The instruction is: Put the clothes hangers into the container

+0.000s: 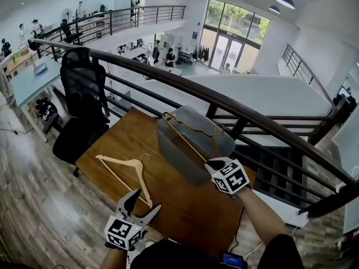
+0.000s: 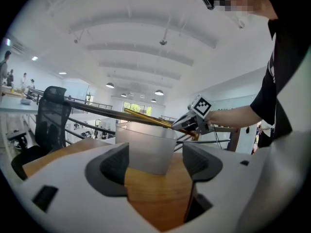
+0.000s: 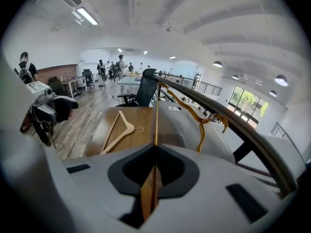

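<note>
A translucent grey container [image 1: 174,150] stands at the far side of the wooden table [image 1: 185,217]. My right gripper [image 1: 211,163] is shut on the bottom bar of a thin gold hanger [image 1: 188,133], which slants over the container's open top, hook [image 3: 214,120] toward the railing. The right gripper view shows the bar [image 3: 156,115] running straight out from the closed jaws. A pale wooden hanger [image 1: 126,170] lies flat on the table, left of the container. My left gripper [image 1: 146,200] stands open and holds nothing near the table's front edge, pointing at the container [image 2: 146,149].
A dark curved railing [image 1: 224,102] runs right behind the table, with a drop to a lower floor beyond. A black office chair [image 1: 84,100] stands off the table's left corner. Wood floor lies to the left.
</note>
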The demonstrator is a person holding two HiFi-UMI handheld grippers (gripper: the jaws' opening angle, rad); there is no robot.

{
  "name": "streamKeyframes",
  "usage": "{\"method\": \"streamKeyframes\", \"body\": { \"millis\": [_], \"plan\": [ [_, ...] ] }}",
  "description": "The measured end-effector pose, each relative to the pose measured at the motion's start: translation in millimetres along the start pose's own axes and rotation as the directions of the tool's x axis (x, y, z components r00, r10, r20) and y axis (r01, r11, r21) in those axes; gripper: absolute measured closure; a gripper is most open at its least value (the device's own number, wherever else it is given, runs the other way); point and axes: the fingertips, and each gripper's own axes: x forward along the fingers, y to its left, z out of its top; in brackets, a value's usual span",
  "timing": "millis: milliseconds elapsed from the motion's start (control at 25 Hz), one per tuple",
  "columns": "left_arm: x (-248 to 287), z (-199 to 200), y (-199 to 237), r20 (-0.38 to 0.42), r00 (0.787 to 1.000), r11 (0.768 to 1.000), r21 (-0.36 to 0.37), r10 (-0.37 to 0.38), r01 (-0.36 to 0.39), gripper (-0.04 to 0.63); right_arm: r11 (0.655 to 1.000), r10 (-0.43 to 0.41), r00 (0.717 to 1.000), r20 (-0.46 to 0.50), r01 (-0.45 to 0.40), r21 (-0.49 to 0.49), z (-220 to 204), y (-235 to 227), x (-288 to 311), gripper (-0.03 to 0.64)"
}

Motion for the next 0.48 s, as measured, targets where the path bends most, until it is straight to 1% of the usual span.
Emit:
{"method": "streamKeyframes", "body": {
  "millis": [120,200,320,480],
  "plan": [
    [-4,1,-4,0.003,0.999,0.999,-0.008,0.033,-0.033,0.247,0.999,0.011,0.995,-0.098,-0.016,-0.052,-3,-18,15,0.609],
    [-8,-3,6,0.002,0.998,0.998,-0.019,0.057,-0.057,0.247,0.997,0.018,0.987,-0.158,-0.03,-0.071,-1,-27,34,0.607],
    [-14,-14,22,-0.01,0.996,0.995,-0.041,0.09,-0.09,0.247,0.997,0.048,0.973,-0.227,-0.062,-0.055,-5,-34,61,0.607],
    [-22,-25,29,-0.031,0.992,0.99,-0.069,0.125,-0.126,0.247,0.994,0.091,0.947,-0.307,-0.107,-0.036,-15,-38,84,0.606]
  ]
}}
